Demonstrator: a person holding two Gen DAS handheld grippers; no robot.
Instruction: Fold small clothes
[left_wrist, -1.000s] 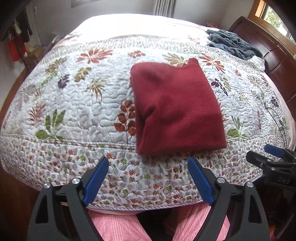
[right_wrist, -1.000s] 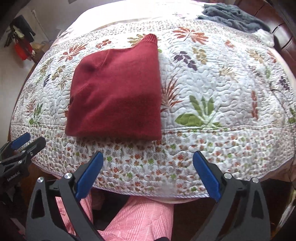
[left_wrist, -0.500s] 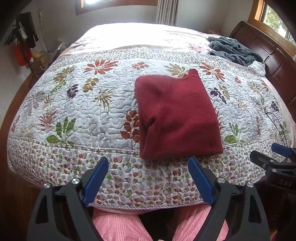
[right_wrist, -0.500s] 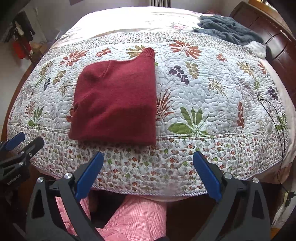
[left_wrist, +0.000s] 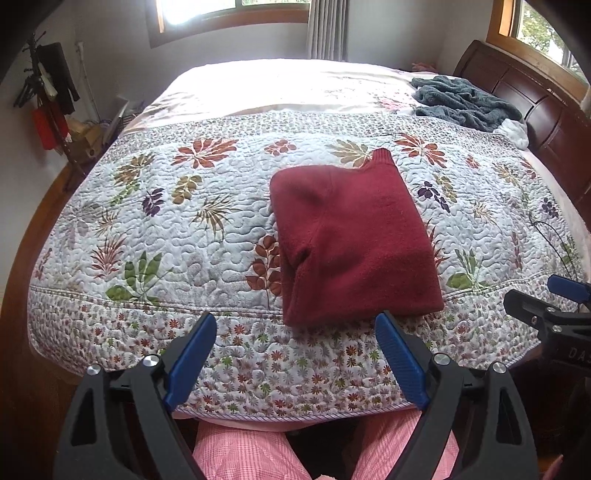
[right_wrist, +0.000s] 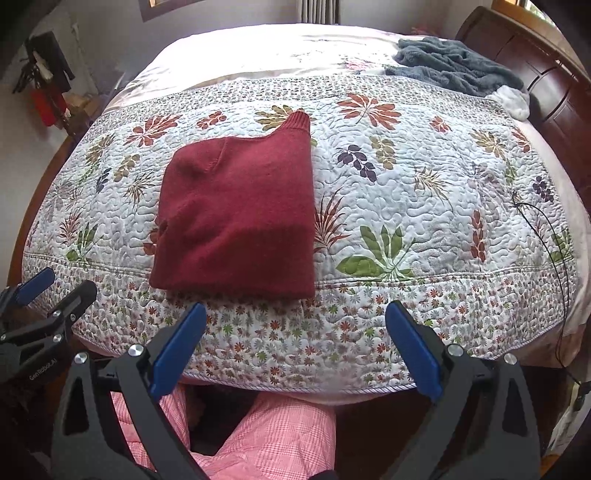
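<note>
Sweater (left_wrist: 354, 240) lay folded square on bed (left_wrist: 166, 236), 12 o'clock of both grippers (left_wrist: 295, 354) (right_wrist: 295, 343); jaws wide, empty. Fold looked finished.

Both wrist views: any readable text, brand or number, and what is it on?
"GenRobot.AI": white print on the left gripper body, seen in the right wrist view.
"DAS", cut off by the frame edge: on the right gripper body, seen in the left wrist view.
Red sweater and quilt: no text visible.
</note>
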